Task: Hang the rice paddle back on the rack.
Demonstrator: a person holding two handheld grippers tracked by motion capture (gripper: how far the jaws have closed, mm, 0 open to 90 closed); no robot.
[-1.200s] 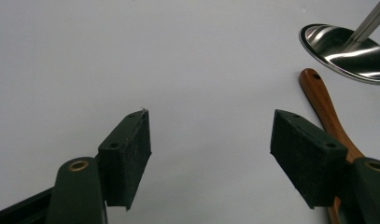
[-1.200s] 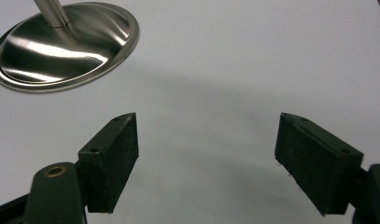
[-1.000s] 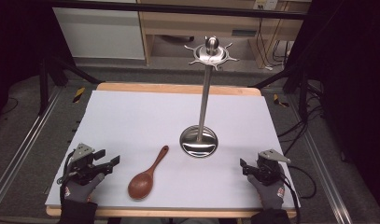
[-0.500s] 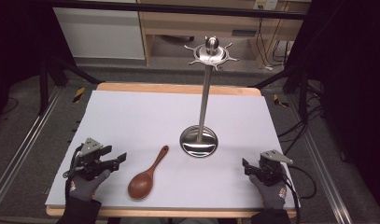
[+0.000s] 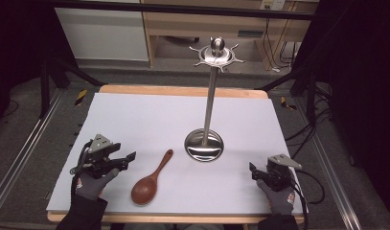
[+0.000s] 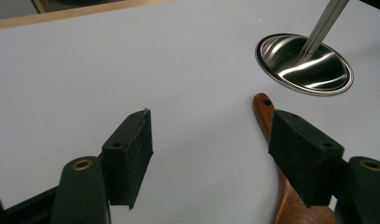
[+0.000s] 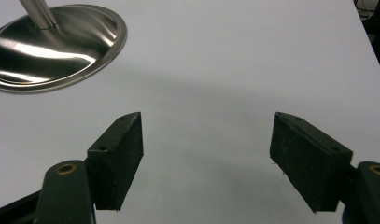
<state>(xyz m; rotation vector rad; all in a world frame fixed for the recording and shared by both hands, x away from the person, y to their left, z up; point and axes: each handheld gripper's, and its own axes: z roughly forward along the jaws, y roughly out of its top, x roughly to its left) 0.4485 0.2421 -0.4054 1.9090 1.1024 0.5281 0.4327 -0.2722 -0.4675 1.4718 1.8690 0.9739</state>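
A brown wooden spoon point(image 5: 152, 179) lies on the white table top point(image 5: 135, 110), bowl near the front edge, handle pointing toward a steel stand. That stand has a round base point(image 5: 204, 145), a tall pole and a ring of hooks point(image 5: 216, 53) on top. My left gripper point(image 5: 128, 160) hovers just left of the spoon, open and empty; in the left gripper view point(image 6: 206, 135) the spoon handle point(image 6: 262, 109) passes behind the right jaw. My right gripper point(image 5: 254, 171) rests at the front right, open; its jaws have just been closing a little with nothing between them point(image 7: 206, 140).
The table's wooden rim point(image 5: 183, 90) runs along the back. Cables point(image 5: 312, 184) trail off the right side. A cabinet point(image 5: 101, 33) and dark frame legs stand behind the table. The stand's base point(image 7: 52, 44) lies left and ahead of the right gripper.
My left gripper has moved right toward the spoon and risen a little. The right hand, the spoon and the stand have stayed in place.
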